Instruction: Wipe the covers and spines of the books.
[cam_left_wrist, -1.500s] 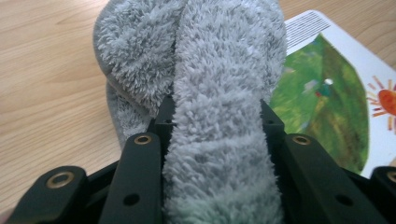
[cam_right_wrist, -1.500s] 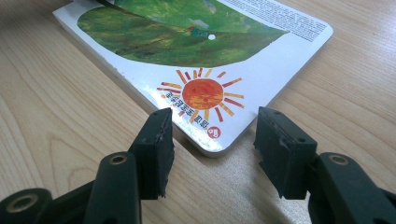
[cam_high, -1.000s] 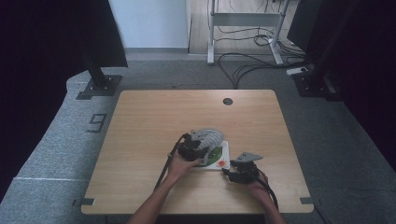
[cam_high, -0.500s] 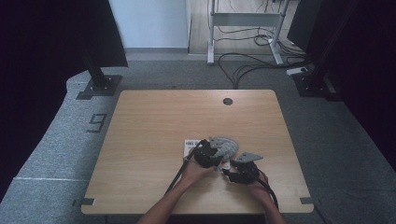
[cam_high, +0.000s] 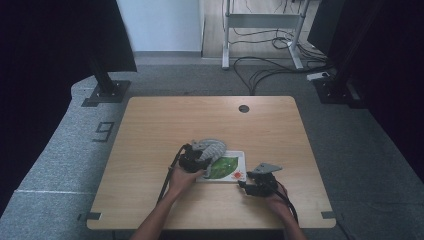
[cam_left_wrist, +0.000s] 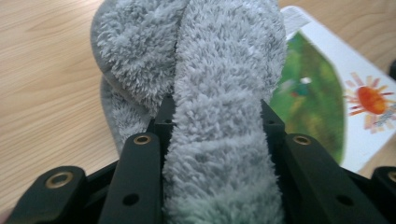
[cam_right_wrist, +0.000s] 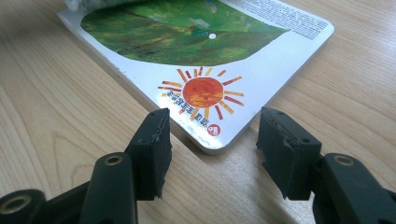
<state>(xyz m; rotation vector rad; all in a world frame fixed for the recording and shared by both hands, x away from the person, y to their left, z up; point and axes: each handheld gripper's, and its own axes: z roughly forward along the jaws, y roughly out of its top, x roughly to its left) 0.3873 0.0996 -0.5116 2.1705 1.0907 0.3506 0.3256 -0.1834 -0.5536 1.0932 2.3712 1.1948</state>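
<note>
The left gripper (cam_high: 196, 159) has its two black jaws clamped on a fluffy grey plush cloth (cam_left_wrist: 201, 88), a thick fold of which fills the space between the jaws in the left gripper view and bulges out past their tips. The cloth (cam_high: 209, 148) lies partly on the bare wood and partly over the left end of a flat white board book with a green leaf and an orange sun printed on its cover (cam_high: 227, 167). The right gripper (cam_right_wrist: 212, 154) stands with its jaws apart, gripping nothing; the nearest corner of the book (cam_right_wrist: 205, 70) lies just ahead of the gap between them. The book rests flat on the light wooden table (cam_high: 150, 125), in its near half, between the two hands.
</note>
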